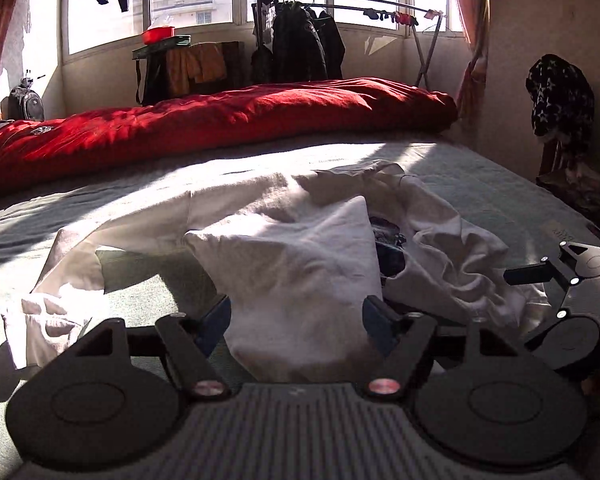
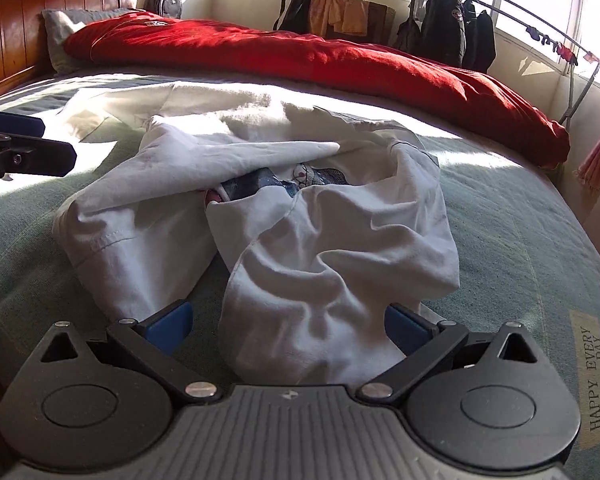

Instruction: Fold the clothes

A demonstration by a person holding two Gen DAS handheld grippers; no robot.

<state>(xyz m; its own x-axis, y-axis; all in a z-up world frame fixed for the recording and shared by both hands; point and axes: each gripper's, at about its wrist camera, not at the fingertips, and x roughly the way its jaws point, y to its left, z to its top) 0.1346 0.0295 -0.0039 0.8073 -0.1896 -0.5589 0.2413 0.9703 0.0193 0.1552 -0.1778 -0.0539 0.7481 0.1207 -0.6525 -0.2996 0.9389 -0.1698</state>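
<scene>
Here, a crumpled white cotton T-shirt with a printed blue picture (image 2: pixel 300 216) lying on the grey-green bed cover (image 2: pixel 520 240), in the middle of the bed, with the red quilt (image 2: pixel 320 60) behind it at 12 o'clock. In the right wrist view, a bunched fold of the white cloth reaching down between the spread fingers of the right gripper (image 2: pixel 288 326); blue pads (image 2: pixel 170 324) well apart on both sides, so jaws released, cloth between them but not pinched. In the left wrist view, the same picture for the left gripper (image 1: pixel 296 318): a flat white flap of the shirt running from 12 o'clock down into the gap, blue pads (image 1: pixel 216 320) standing wide at 9 and 3 o'clock, nothing clamped. Long axis of the garment seemingly from 10 o'clock to 4 o'clock in the right view, with one long sleeve (image 1: pixel 52 320) trailing away to 9 o'clock in the left view. Both grippers just at the near hem, side by side, the right gripper also visible at 3 o'clock in the left view (image 1: pixel 548 280). Probably equal nearness for both; probably next a closing of both jaws on the near edge, then lifting to spread the shirt flat. Folding itself apparently not yet started, the shirt being in a heap, picture half hidden.
</scene>
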